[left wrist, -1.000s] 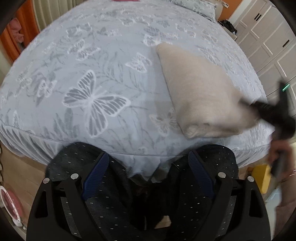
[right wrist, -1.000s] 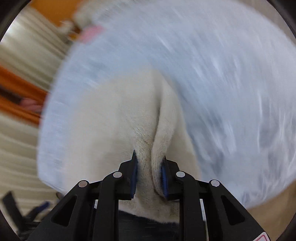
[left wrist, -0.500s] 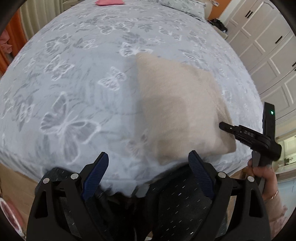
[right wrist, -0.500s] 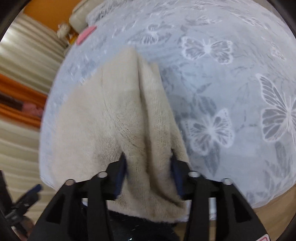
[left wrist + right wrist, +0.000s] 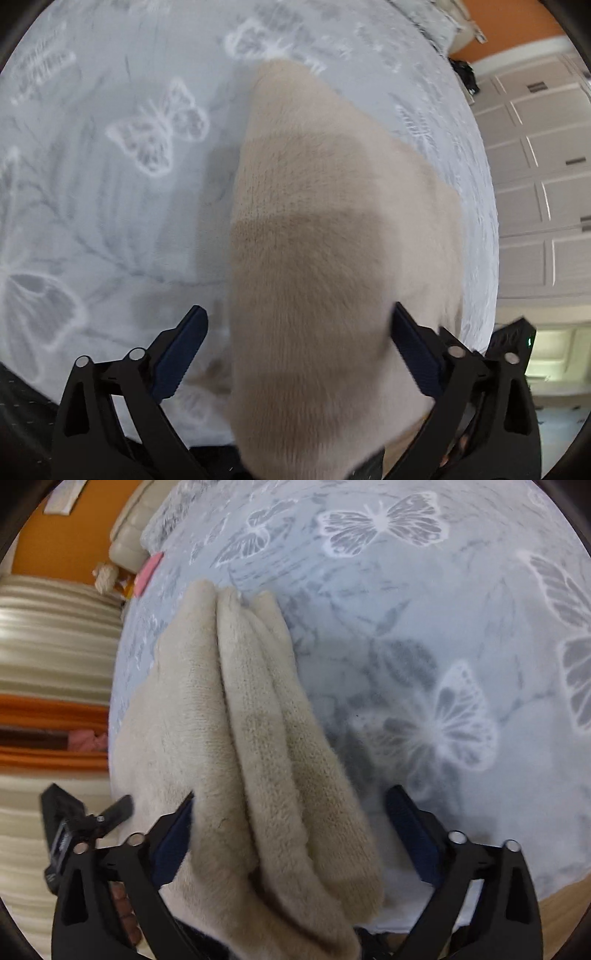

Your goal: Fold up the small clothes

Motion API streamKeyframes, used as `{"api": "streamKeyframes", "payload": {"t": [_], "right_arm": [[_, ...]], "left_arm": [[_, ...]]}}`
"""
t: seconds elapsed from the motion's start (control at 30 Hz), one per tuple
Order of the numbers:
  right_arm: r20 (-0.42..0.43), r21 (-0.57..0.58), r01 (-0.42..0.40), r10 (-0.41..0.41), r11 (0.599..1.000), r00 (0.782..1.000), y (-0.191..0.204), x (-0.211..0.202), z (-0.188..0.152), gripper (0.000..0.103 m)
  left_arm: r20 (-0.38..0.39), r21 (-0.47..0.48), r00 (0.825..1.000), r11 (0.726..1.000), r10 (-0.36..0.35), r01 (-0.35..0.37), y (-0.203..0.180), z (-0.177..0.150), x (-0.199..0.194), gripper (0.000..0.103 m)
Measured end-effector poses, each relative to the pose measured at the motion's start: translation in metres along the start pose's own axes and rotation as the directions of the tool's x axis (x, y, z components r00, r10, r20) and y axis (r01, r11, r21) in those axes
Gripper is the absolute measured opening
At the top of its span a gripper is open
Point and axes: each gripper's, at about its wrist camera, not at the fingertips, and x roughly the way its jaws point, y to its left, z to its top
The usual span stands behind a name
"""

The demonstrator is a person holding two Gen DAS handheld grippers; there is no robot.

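A beige fuzzy garment lies folded on the butterfly-print bedspread near the bed's front edge. My left gripper hangs low over its near end, jaws opening wide. The cloth lies between the blue pads, which do not press on it. In the right wrist view the garment shows several stacked folds. My right gripper straddles them, jaws opening. Its left pad is beside the cloth and its right pad stands clear. The left gripper shows at the lower left there.
White wardrobe doors stand past the bed's right side. A pink item and a pillow lie at the bed's far end. Striped curtains hang on the other side. The bed's front edge runs just under both grippers.
The right gripper has let go of the beige fold it pinched and spread wide. The left gripper swung in and down from bare bedspread until it straddles the garment.
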Motion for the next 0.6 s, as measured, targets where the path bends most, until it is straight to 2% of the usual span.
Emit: {"api": "streamKeyframes", "payload": {"t": [0.1,0.2,0.23,0.27,0.3,0.33,0.37,0.47,0.6], "right_arm": [[0.034,0.006,0.018,-0.018,1.000,0.999,0.002,0.001,-0.007,0.098],[0.040,0.021,0.011,-0.012,1.000,0.999,0.007,0.005,-0.012,0.098],[0.029,0.025,-0.007,0.006,1.000,1.000,0.009,0.005,-0.015,0.085],[0.010,0.023,-0.052,0.051,0.998,0.999,0.012,0.007,-0.018,0.057],[0.006,0.029,-0.049,0.049,0.998,0.999,0.016,0.007,-0.018,0.056],[0.017,0.030,-0.035,0.035,0.999,0.999,0.020,0.003,-0.020,0.046],[0.028,0.019,-0.024,0.023,1.000,0.999,0.027,-0.002,-0.022,0.041],[0.074,-0.015,-0.035,0.036,0.999,0.997,0.051,-0.026,-0.028,0.033],[0.116,-0.089,-0.040,0.050,0.995,0.992,0.085,-0.056,-0.036,0.031]], "left_arm": [[-0.054,-0.091,0.997,0.995,-0.056,0.051,0.010,0.002,0.019,0.098],[-0.059,-0.142,0.994,0.987,-0.087,0.078,0.013,0.003,0.022,0.098],[-0.063,-0.138,0.993,0.987,-0.097,0.087,0.012,0.002,0.022,0.090],[-0.066,-0.124,0.991,0.986,-0.118,0.109,0.008,0.002,0.020,0.079],[-0.067,-0.107,0.992,0.990,-0.103,0.095,0.003,0.001,0.016,0.076],[-0.063,-0.094,0.993,0.991,-0.102,0.096,-0.001,0.001,0.012,0.065],[-0.061,-0.087,0.993,0.991,-0.106,0.100,-0.005,0.002,0.010,0.058],[-0.036,-0.068,0.992,0.990,-0.123,0.120,-0.015,0.002,-0.012,0.052],[0.001,0.005,0.995,0.995,-0.100,0.100,-0.034,0.000,-0.046,0.050]]}}
